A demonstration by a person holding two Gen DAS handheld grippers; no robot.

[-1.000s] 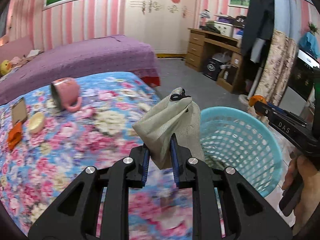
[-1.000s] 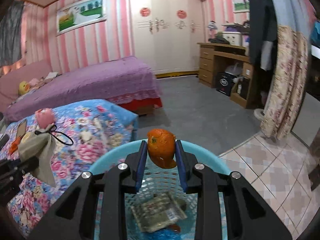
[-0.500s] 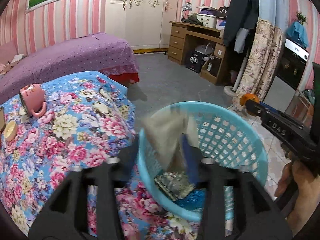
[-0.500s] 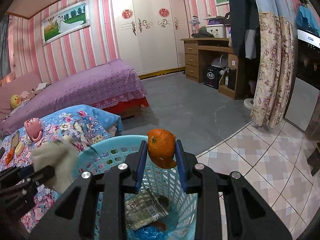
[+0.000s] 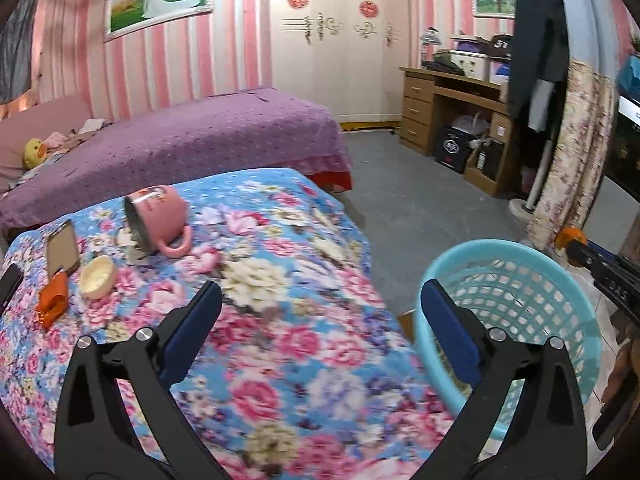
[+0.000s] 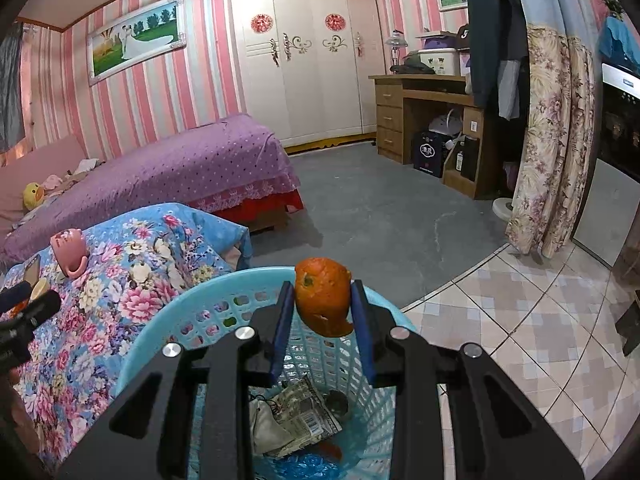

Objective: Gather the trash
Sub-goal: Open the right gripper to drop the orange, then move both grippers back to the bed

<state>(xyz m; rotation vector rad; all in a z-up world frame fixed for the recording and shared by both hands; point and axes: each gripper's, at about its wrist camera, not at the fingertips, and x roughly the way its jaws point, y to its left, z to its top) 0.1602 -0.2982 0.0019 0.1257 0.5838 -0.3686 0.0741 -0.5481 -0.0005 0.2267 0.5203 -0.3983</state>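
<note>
Holding an orange peel (image 6: 323, 296) pinched between its two pads, our right gripper (image 6: 323, 312) hangs directly above the blue basket (image 6: 160, 320), so the peel is over the opening but not yet inside. Down in the basket we see a beige cloth pouch (image 6: 266, 424), a crumpled printed wrapper (image 6: 304, 416), a bit of blue plastic (image 6: 304, 468) and a small orange scrap, so we judge several pieces of trash already collected. Our left gripper (image 5: 320, 328) is spread wide and carries nothing, poised over the flowered tablecloth (image 5: 280, 280) with its right finger just beside the basket's rim.

What is left, as far as we can tell, lies at the far end of the table. A second orange piece (image 5: 52, 300), which looks like more peel, sits beside a small cream dish (image 5: 98, 282) and just below a phone (image 5: 62, 246). A pink mug (image 5: 158, 216) lies tipped on its side nearby. We take the mug, phone and dish for belongings, not trash, though we cannot be sure about the dish.

We reckon the task well along: the peel needs dropping, and then the orange piece on the table needs fetching.
</note>
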